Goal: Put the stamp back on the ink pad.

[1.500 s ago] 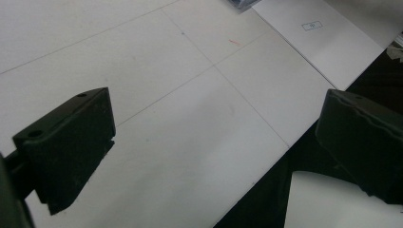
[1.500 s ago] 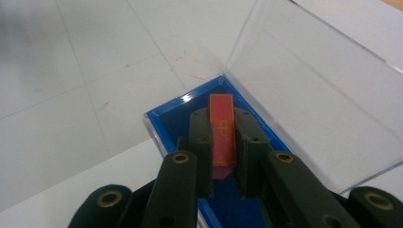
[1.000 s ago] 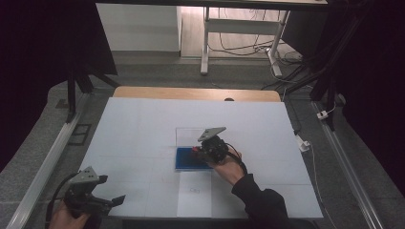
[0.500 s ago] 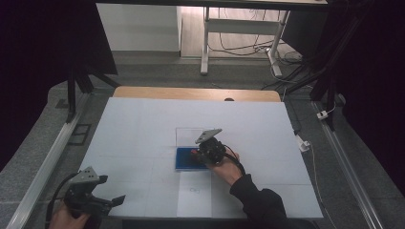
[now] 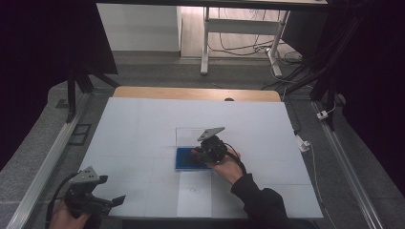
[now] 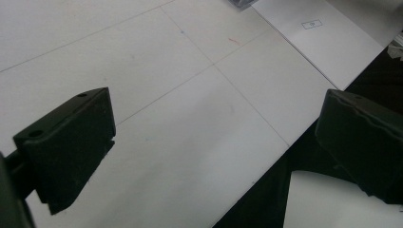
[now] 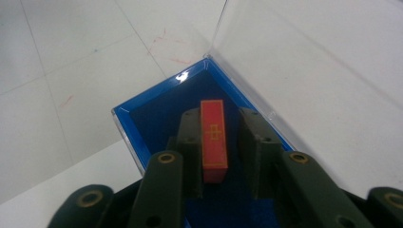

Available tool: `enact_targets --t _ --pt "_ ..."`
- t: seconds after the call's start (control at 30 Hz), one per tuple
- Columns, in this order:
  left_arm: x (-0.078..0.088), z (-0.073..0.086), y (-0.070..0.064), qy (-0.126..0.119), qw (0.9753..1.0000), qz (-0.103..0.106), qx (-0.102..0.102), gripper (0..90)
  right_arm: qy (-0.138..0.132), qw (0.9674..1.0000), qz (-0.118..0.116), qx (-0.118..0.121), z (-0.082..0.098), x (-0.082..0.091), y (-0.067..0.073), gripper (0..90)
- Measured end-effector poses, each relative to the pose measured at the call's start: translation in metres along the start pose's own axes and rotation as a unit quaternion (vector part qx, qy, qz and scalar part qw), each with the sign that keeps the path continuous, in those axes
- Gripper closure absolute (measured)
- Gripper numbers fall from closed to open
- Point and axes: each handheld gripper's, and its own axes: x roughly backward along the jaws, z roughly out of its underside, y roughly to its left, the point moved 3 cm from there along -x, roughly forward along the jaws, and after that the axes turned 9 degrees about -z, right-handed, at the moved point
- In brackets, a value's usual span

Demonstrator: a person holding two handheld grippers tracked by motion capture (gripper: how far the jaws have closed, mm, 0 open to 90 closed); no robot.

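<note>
Between my right gripper's jaws lies a red block, long and narrow, marked with a thin yellow outline and a small yellow figure on its top face. The jaws have just been opening: the left pad sits against or just beside the block's left edge, and a narrow gap shows between the block and the right pad, so the jaws stand slightly spread and do not pinch it. The block rests on the dark floor of a blue tray, lengthwise along the jaws. Ahead of the jaws, the tray's far corner meets a clear lid that stands open and leans away from them. Around the tray lies the white table, crossed by thin grid lines and a few faint red marks.

From the high view, my right gripper sits over the blue tray near the table's middle, with the clear lid just beyond.

My left gripper's jaws stand wide apart with nothing between them. Below them lies the white table, and its near edge runs under the right jaw. In the high view this gripper is at the table's near left corner, well apart from the tray.
</note>
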Motion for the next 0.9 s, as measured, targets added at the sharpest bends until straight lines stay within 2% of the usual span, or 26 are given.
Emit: enact_targets --t 0.1,0.37,0.53,0.63,0.77,0.9 --pt "0.0 0.0 0.0 -0.001 1.0 0.0 0.0 0.0 -0.002 1.0 -0.004 0.002 -0.001 0.001 0.0 64.1" --pt "0.0 0.0 0.0 -0.001 1.0 0.0 0.0 0.0 -0.004 1.0 0.002 0.009 -0.003 0.004 0.004 48.4" --pt "0.0 0.0 0.0 -0.002 1.0 0.0 -0.001 0.0 -0.006 1.0 0.003 0.0 -0.002 0.006 0.007 35.6" --pt "0.0 0.0 0.0 -0.002 1.0 0.0 -0.001 0.0 -0.012 0.9999 -0.004 -0.01 -0.002 0.008 0.01 26.1" --pt "0.001 0.0 0.0 -0.002 1.0 0.0 -0.002 0.0 -0.009 0.9998 0.0 -0.017 0.0 0.01 0.013 17.7" --pt "0.0 0.0 -0.001 -0.001 1.0 -0.001 -0.003 0.0 -0.019 0.9994 -0.007 -0.027 0.001 0.015 0.015 11.4"
